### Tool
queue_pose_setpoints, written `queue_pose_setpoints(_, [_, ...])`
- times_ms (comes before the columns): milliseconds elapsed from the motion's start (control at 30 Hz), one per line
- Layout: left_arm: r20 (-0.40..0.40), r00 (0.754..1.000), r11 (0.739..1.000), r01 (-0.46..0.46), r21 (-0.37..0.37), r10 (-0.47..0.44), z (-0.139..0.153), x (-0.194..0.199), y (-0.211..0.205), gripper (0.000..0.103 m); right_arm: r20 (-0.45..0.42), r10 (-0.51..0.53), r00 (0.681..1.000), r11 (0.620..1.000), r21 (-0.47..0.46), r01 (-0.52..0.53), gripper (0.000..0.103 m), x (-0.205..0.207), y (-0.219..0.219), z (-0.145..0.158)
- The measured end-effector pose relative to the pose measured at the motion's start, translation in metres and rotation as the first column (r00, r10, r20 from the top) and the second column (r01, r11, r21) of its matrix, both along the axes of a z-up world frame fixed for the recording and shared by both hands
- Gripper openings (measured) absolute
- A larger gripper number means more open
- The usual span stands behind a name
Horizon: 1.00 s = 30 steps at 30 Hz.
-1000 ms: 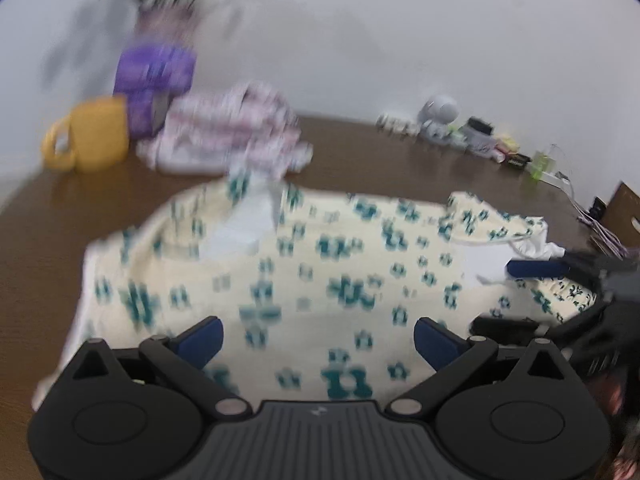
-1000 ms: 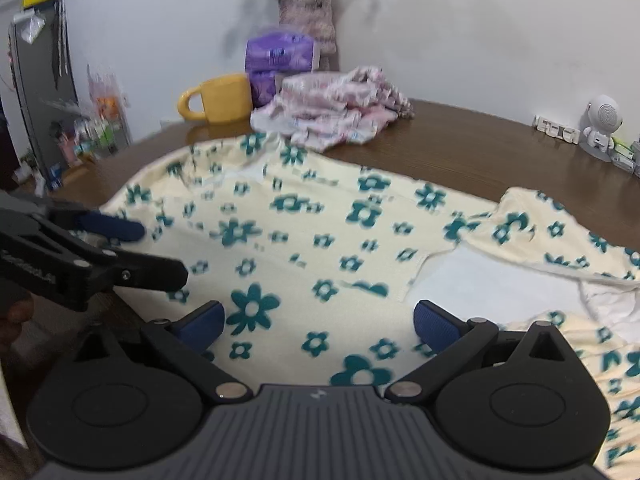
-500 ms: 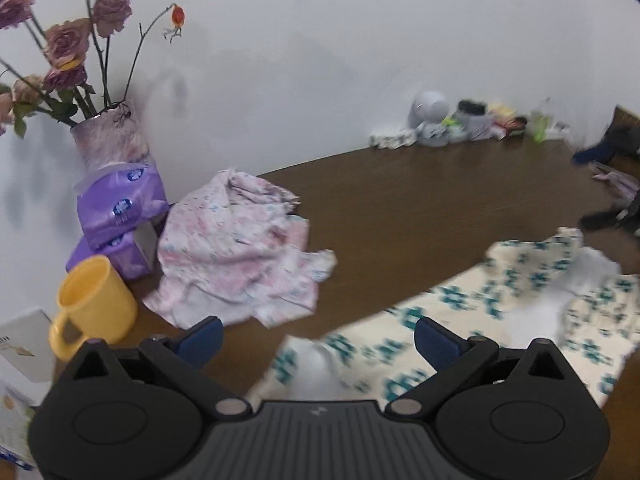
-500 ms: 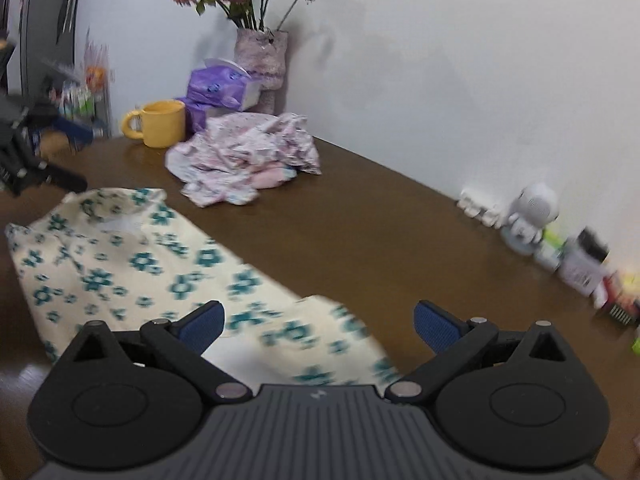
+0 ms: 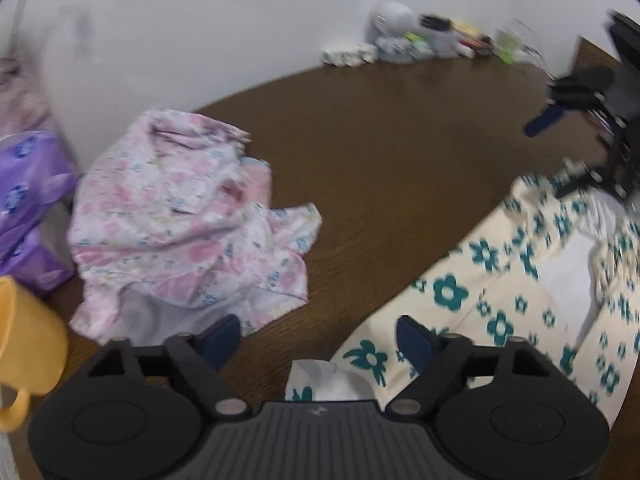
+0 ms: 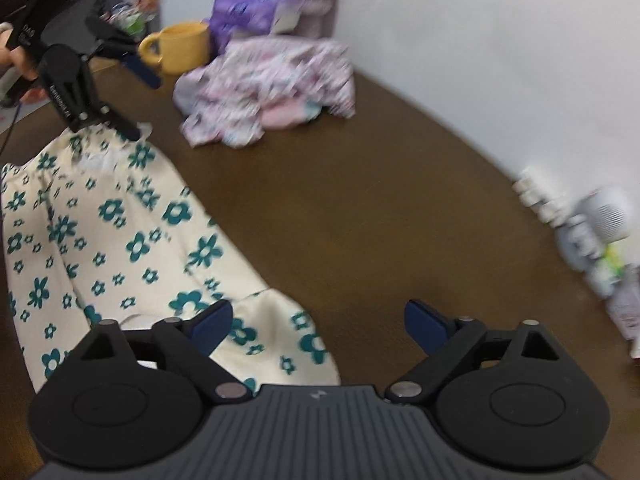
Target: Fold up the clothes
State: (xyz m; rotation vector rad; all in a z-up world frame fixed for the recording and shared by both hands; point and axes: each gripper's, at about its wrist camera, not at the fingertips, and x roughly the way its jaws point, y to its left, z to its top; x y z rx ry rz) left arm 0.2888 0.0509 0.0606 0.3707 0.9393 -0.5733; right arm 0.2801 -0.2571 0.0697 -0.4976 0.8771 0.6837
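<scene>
Both grippers are going for opposite ends of the cream garment with teal flowers [image 6: 132,248], so this looks like the grasp before a fold. The left gripper [image 5: 318,336] has its jaws apart and closing, with one garment corner just between them, not yet pinched. The right gripper [image 6: 318,322] is likewise apart and closing, its left finger over the other end's hem. Next, each needs to clamp its edge cleanly before any lift. The garment lies stretched along the near side of the brown table [image 5: 400,152], partly doubled over, a white lining showing. The crumpled pink floral garment [image 5: 180,220] sits farther off.
</scene>
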Motion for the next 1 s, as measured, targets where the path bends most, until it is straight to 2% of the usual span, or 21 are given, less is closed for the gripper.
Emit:
queue_pose_setpoints(67, [-0.024, 0.999, 0.999, 0.037, -0.001, -0.037, -0.01, 0.004, 0.0, 0.061, -0.041, 0.023, 0.999, 1.0, 0.006, -0.022, 0.078, 0.006, 0.003, -0.01])
queue_pose_setpoints(267, [-0.075, 0.989, 0.992, 0.123, -0.016, -0.123, -0.019, 0.014, -0.004, 0.049, -0.148, 0.053, 0.988, 0.998, 0.047, -0.047, 0.065, 0.027, 0.003, -0.028])
queue_pose_setpoints(300, [-0.083, 0.986, 0.99, 0.141, -0.011, -0.141, -0.019, 0.016, -0.007, 0.048, -0.161, 0.06, 0.985, 0.997, 0.055, -0.052, 0.064, 0.03, 0.002, -0.029])
queue_pose_setpoints(433, [-0.119, 0.969, 0.975, 0.22, 0.031, -0.215, -0.024, 0.021, -0.017, 0.035, -0.206, 0.077, 0.975, 0.995, 0.083, -0.061, 0.058, 0.041, 0.0, -0.034])
queue_pose_setpoints(533, [-0.138, 0.957, 0.964, 0.263, 0.046, -0.255, -0.025, 0.025, -0.023, 0.034, -0.24, 0.081, 0.967, 0.994, 0.087, -0.062, 0.046, 0.047, -0.002, -0.041])
queue_pose_setpoints(800, [-0.219, 0.914, 0.923, 0.37, 0.104, -0.342, -0.024, 0.036, -0.038, 0.034, -0.286, 0.099, 0.953, 0.991, 0.115, -0.069, 0.043, 0.057, -0.005, -0.049])
queue_pose_setpoints(900, [-0.252, 0.891, 0.9, 0.417, 0.125, -0.378, -0.023, 0.035, -0.049, 0.02, -0.276, 0.117, 0.954, 0.991, 0.089, -0.096, 0.038, 0.056, -0.001, -0.049])
queue_pose_setpoints(933, [-0.264, 0.882, 0.893, 0.432, 0.128, -0.389, -0.023, 0.034, -0.052, 0.008, -0.276, 0.124, 0.953, 0.991, 0.08, -0.106, 0.034, 0.056, 0.002, -0.049])
queue_pose_setpoints(967, [-0.274, 0.875, 0.886, 0.445, 0.133, -0.399, -0.023, 0.032, -0.056, 0.003, -0.274, 0.131, 0.953, 0.991, 0.07, -0.116, 0.032, 0.055, 0.005, -0.049])
queue_pose_setpoints(1000, [-0.27, 0.876, 0.882, 0.448, 0.147, -0.4, -0.022, 0.03, -0.058, 0.003, -0.272, 0.138, 0.952, 0.99, 0.061, -0.126, 0.021, 0.054, 0.008, -0.049])
